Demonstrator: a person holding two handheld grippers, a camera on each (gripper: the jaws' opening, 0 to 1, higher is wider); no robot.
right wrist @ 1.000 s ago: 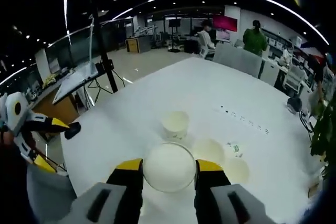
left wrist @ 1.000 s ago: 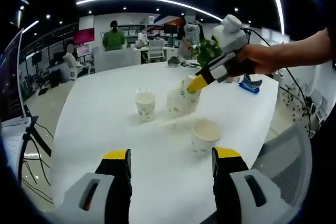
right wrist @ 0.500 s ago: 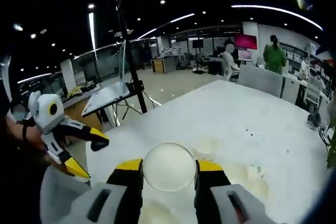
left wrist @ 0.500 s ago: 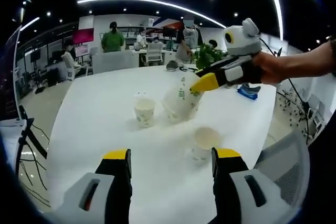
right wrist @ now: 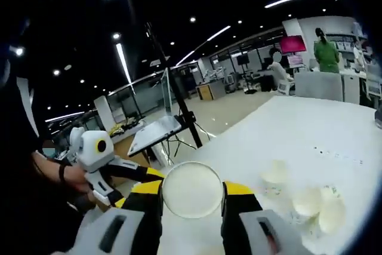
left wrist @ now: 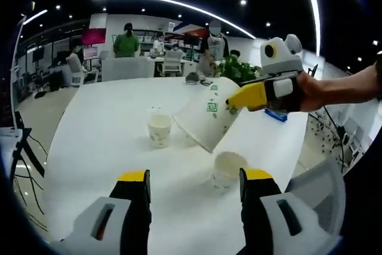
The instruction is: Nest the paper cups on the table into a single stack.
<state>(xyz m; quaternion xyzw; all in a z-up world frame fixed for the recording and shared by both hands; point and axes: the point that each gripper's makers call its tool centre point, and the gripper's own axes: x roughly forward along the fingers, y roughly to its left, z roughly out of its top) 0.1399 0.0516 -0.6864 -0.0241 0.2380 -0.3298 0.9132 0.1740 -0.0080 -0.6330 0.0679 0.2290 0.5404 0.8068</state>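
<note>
Paper cup tilted above the bench, clamped by right hand-held gripper, left hand-held gripper wide, holding nothing.

- The lifted paper cup, seen mouth-on in the right gripper view, hides its own outer wall.
- Cups near the table's right edge blur together; their count is unclear.
- The table's near edge is hidden behind the left gripper.
</note>
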